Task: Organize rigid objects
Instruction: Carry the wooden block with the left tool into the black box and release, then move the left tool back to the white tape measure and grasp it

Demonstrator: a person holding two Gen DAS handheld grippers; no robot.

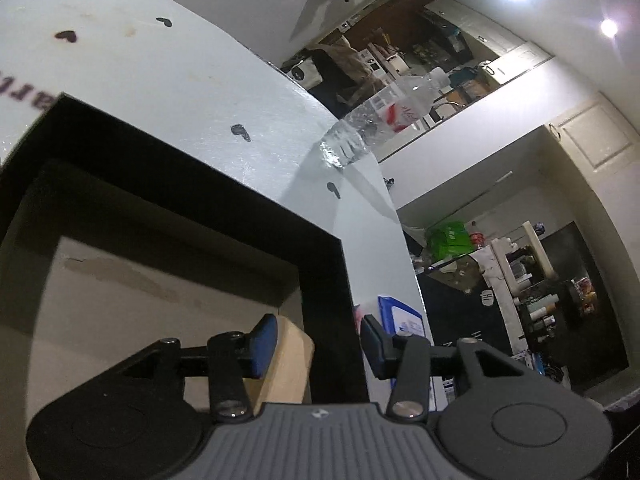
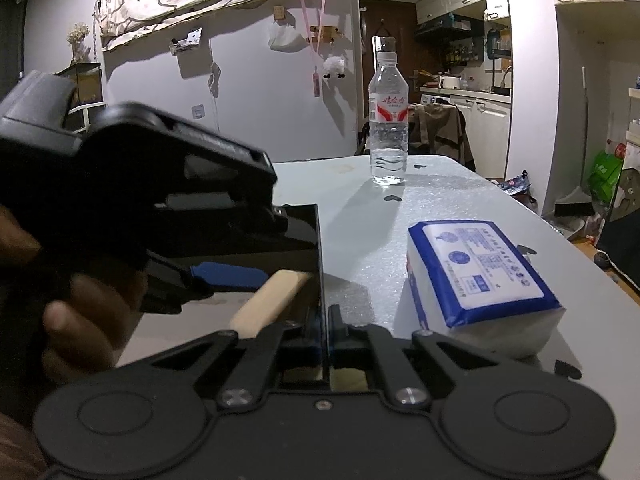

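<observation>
The left tongs [image 1: 318, 344] stand apart, straddling the near right wall of a black open-topped square box [image 1: 320, 240]. Their blue-padded left finger sits inside the box against a pale wooden block [image 1: 286, 364], while the right finger sits outside the wall; neither pad visibly presses on anything. No earlier view is at hand, so only this stance can be told.

The right tongs [image 2: 325, 332] are together, clamped on the thin glossy edge of the same black box [image 2: 316, 240], the wall running forward from between the pads. In the right wrist view the left tongs' blue pad [image 2: 228, 274] reaches in from the left over the box, lying just beside the upper end of the pale wooden block [image 2: 268, 300], which leans tilted inside the box against that wall. A person's hand [image 2: 80, 320] holds the left tool at the left edge, blurred.

The box rests on a white counter [image 2: 440, 208] dotted with small dark heart marks. Just right of the box lies a blue-and-white wrapped tissue pack [image 2: 480, 276], flat on the counter and apart from the box. Farther back stands a clear plastic water bottle with a red-and-white label [image 2: 389, 120], upright and well apart from both. The bottle [image 1: 376, 120] also shows in the left wrist view, near the counter's far edge.
</observation>
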